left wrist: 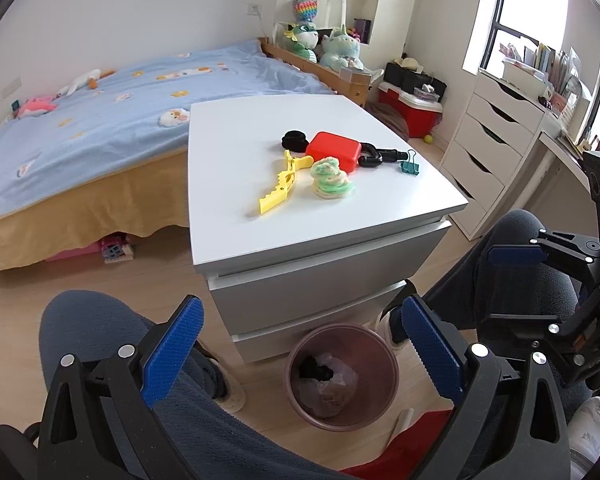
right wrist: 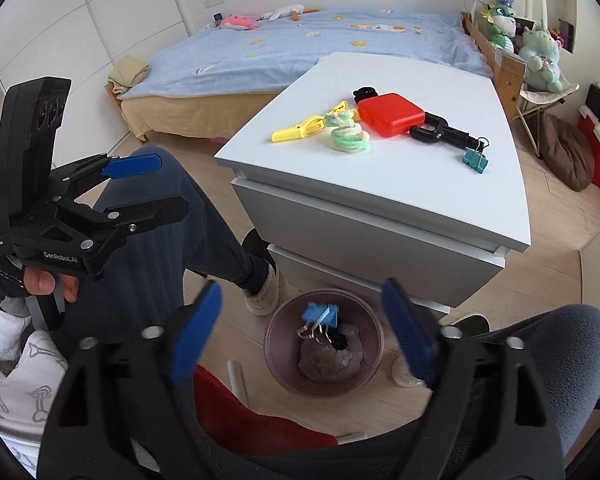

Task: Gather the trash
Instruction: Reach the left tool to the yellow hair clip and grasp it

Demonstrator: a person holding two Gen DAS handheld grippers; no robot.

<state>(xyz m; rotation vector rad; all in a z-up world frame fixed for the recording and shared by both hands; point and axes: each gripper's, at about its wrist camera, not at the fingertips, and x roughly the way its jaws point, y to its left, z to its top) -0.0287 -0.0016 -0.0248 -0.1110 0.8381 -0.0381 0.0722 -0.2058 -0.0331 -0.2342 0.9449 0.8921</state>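
Right tool: spread wide, empty, over the bin, where a blue clip sits atop the contents; drop step apparently done. Left tool: wide, empty. Next likely pick: teal clip, near the table right edge.

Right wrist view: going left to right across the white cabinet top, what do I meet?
Yellow clip → green-and-cream scrunchie → red box → black U-shaped tool → teal binder clip. The small black ring overlaps the box, so its place is unclear.

White drawer unit top: yellow clip at 9 o'clock, red box centre, teal binder clip at 3.
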